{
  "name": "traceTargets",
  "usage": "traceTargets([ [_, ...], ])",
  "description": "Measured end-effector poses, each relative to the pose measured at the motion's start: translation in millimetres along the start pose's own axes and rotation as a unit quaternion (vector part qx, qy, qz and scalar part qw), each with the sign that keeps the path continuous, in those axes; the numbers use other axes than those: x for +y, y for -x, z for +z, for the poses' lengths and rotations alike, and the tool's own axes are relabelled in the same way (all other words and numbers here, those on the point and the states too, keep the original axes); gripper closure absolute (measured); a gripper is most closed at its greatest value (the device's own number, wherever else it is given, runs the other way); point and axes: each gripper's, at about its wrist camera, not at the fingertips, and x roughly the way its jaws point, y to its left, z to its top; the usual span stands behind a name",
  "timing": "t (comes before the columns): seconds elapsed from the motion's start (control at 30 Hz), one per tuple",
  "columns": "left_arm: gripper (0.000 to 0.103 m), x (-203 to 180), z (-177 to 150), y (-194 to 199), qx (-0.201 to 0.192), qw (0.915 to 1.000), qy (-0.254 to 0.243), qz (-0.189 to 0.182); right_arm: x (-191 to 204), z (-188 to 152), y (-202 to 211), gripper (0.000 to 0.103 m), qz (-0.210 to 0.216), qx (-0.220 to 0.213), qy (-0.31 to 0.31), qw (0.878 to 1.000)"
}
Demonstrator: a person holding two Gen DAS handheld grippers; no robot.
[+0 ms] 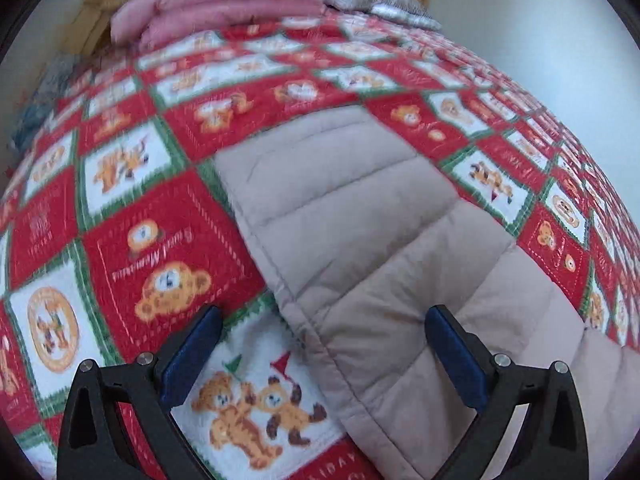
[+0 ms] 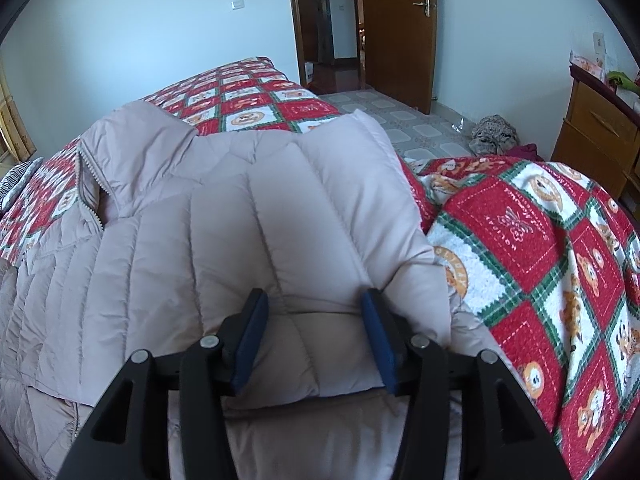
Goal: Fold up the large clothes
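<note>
A pale pink quilted down jacket [image 2: 224, 224] lies on a bed with a red, white and green bear-print quilt [image 2: 560, 248]. In the right wrist view my right gripper [image 2: 316, 300] has its blue pads either side of a puffy fold of the jacket's sleeve end, jaws partly closed on it. The jacket's zipper [image 2: 90, 184] and collar lie to the left. In the left wrist view a long quilted part of the jacket [image 1: 360, 220] stretches away over the quilt [image 1: 140, 220]. My left gripper [image 1: 322, 316] is open, hovering over the jacket's edge, holding nothing.
Pink folded bedding [image 1: 224, 8] and a wooden headboard lie at the bed's far end. An open wooden door [image 2: 396, 28], tiled floor, a heap of cloth on the floor [image 2: 494, 134] and a wooden cabinet [image 2: 596, 132] stand beyond the bed.
</note>
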Motion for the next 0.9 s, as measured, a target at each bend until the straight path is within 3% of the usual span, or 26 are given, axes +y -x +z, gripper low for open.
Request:
traceTargets([
  [0.03, 0.008, -1.0, -2.2, 1.7, -0.008, 1.0000, -0.002, -0.002, 0.2, 0.0, 0.0, 0.050, 0.000, 0.000, 0.000, 1.000],
  [0.07, 0.027, -1.5, -4.4, 5.3, -0.019, 0.9998, -0.003, -0.003, 0.0, 0.0, -0.1, 0.050, 0.001, 0.000, 0.000, 1.000],
  [0.1, 0.056, -0.9, -5.2, 7.4, -0.027, 0.9996, -0.002, -0.010, 0.5, 0.0, -0.1, 0.050, 0.000, 0.000, -0.001, 1.000],
  [0.13, 0.068, 1.2, -4.0, 9.5, -0.033, 0.9990, 0.001, -0.031, 0.4, -0.1, 0.0, 0.050, 0.001, 0.000, 0.000, 1.000],
  [0.17, 0.094, 2.3, -1.5, 8.9, -0.030, 0.9982, 0.003, -0.052, 0.5, 0.1, 0.1, 0.049, 0.002, 0.000, 0.000, 1.000],
  [0.2, 0.095, 2.7, -0.4, 6.1, -0.016, 0.9962, 0.005, -0.086, 0.4, 0.1, 0.2, 0.049, 0.003, 0.000, -0.001, 1.000],
  [0.3, 0.096, -5.2, 2.3, 12.2, -0.025, 0.9959, -0.019, -0.085, -0.4, 0.6, -0.1, 0.048, 0.007, 0.000, -0.004, 1.000],
  [0.4, 0.096, -16.1, 7.3, 46.7, -0.075, 0.9918, -0.029, -0.099, -0.7, 0.3, 0.4, 0.048, 0.009, 0.000, -0.005, 1.000],
  [0.47, 0.096, -33.0, 6.1, 88.7, -0.131, 0.9810, -0.060, -0.130, -1.0, 0.1, 0.5, 0.048, 0.009, 0.000, -0.006, 1.000],
  [0.57, 0.096, -73.6, -11.9, 161.1, -0.224, 0.9483, -0.146, -0.172, -1.6, 0.0, 1.0, 0.048, 0.011, 0.000, -0.008, 1.000],
  [0.6, 0.096, -89.6, -24.7, 188.3, -0.250, 0.9332, -0.176, -0.190, -1.7, -0.1, 1.3, 0.048, 0.012, 0.000, -0.009, 1.000],
  [0.7, 0.096, -122.0, -65.8, 242.9, -0.287, 0.8905, -0.251, -0.248, -2.3, 0.2, 1.4, 0.048, 0.014, 0.000, -0.012, 1.000],
  [0.83, 0.096, -162.5, -151.2, 288.3, -0.299, 0.8230, -0.364, -0.317, -1.2, 0.8, 0.5, 0.048, 0.013, 0.000, -0.013, 1.000],
  [0.9, 0.096, -179.4, -188.5, 291.7, -0.278, 0.8008, -0.407, -0.341, -1.6, 0.7, 0.5, 0.048, 0.014, 0.000, -0.013, 1.000],
])
